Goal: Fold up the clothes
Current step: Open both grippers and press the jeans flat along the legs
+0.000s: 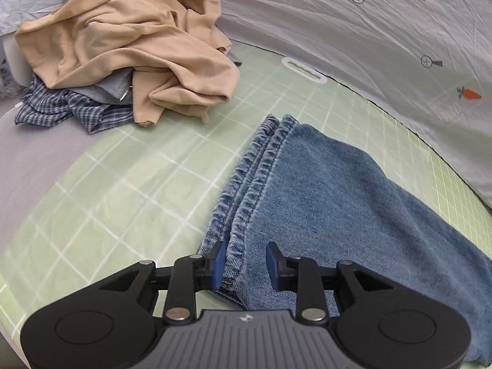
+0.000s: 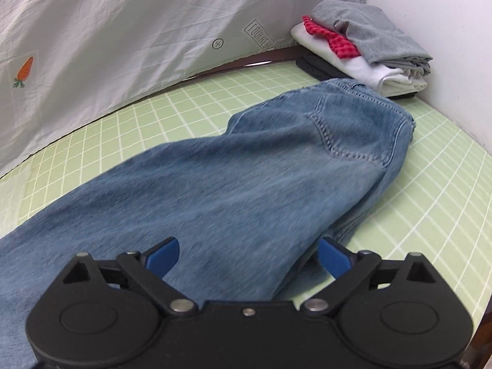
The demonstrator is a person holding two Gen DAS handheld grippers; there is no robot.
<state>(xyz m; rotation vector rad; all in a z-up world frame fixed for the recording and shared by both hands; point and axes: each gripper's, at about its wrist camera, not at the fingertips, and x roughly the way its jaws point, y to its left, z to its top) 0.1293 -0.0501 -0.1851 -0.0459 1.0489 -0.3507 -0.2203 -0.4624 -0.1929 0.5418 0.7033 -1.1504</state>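
A pair of blue jeans (image 1: 323,190) lies flat on the green checked sheet (image 1: 129,184), legs laid one on the other. Its hems are in the left wrist view, its waist and back pocket (image 2: 347,135) in the right wrist view. My left gripper (image 1: 245,265) is open, its blue pads either side of the near hem corner, just above the cloth. My right gripper (image 2: 248,256) is open wide over the middle of the jeans' legs (image 2: 215,196), near their lower edge. Neither holds anything.
A heap of unfolded clothes, a tan garment (image 1: 129,40) over grey and blue plaid ones (image 1: 70,107), lies at the far left. A stack of folded clothes (image 2: 366,46) sits in the far right corner by the white wall. A white carrot-print cloth (image 2: 123,30) hangs along the back.
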